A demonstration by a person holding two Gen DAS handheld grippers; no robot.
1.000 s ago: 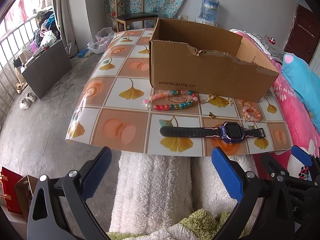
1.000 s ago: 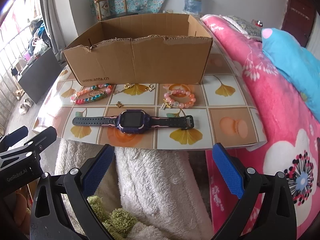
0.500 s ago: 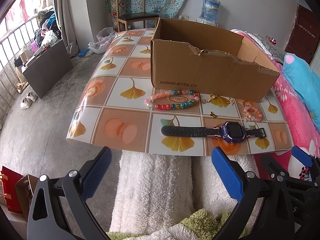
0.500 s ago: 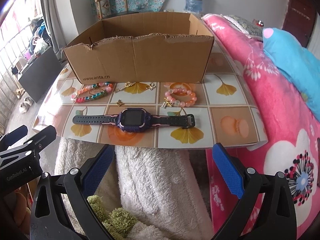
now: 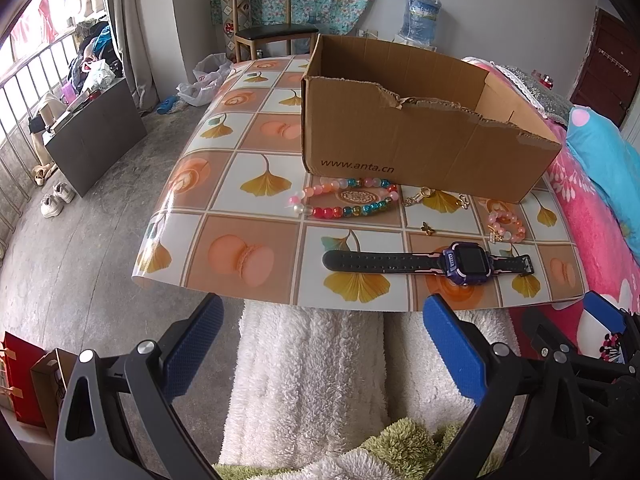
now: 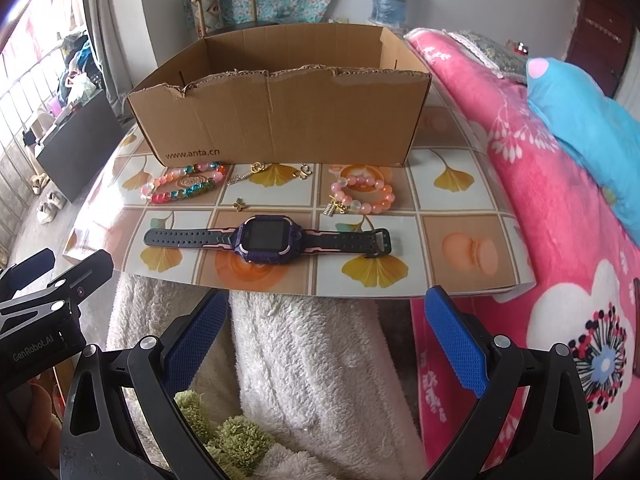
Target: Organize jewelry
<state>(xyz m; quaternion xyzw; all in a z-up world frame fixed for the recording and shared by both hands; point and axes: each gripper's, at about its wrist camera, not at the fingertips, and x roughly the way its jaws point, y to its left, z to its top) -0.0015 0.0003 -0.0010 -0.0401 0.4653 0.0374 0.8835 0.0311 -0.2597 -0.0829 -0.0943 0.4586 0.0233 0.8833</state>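
Note:
An open cardboard box stands on a tiled-pattern table. In front of it lie a multicoloured bead bracelet, a pink bead bracelet, small gold charms and a purple watch with a black strap. My left gripper and right gripper both hang open and empty below the table's near edge, short of the watch.
White fluffy fabric hangs under the table edge. A pink floral blanket and a blue pillow lie to the right. On the left are bare floor, a dark cabinet and shoes; a chair stands behind.
Both grippers have drifted slightly closer to the table, so the box and jewelry appear a little larger. Nothing on the table has moved.

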